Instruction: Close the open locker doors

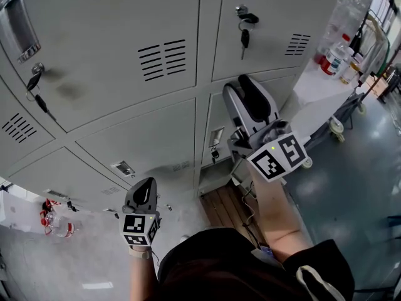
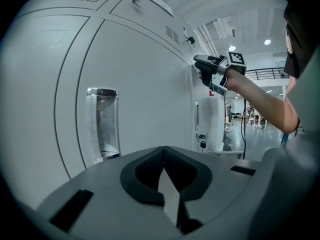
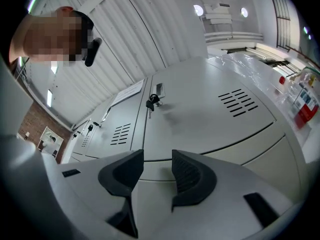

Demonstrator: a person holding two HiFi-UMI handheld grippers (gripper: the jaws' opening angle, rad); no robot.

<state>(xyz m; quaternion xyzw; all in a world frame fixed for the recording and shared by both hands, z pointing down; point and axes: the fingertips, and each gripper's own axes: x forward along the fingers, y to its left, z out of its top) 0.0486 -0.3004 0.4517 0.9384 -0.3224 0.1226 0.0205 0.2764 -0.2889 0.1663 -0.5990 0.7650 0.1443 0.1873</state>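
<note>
A wall of grey lockers fills the head view, and every locker door (image 1: 163,60) that shows lies flush in its frame. Keys hang in the lock (image 1: 244,27) of the upper right door. My right gripper (image 1: 240,86) is raised close to the front of the door (image 1: 216,127) below that one. Its jaws stand open with nothing between them. In the right gripper view it (image 3: 157,156) looks along a door with a key (image 3: 151,101) and vent slots (image 3: 239,101). My left gripper (image 1: 146,184) hangs low, shut and empty, and it (image 2: 163,149) faces a door with a recessed handle (image 2: 102,124).
A white table (image 1: 313,86) with plastic bottles (image 1: 335,58) stands to the right of the lockers. A wooden floor patch (image 1: 225,209) lies below the right arm. A red object (image 1: 50,218) sits on the floor at the lower left.
</note>
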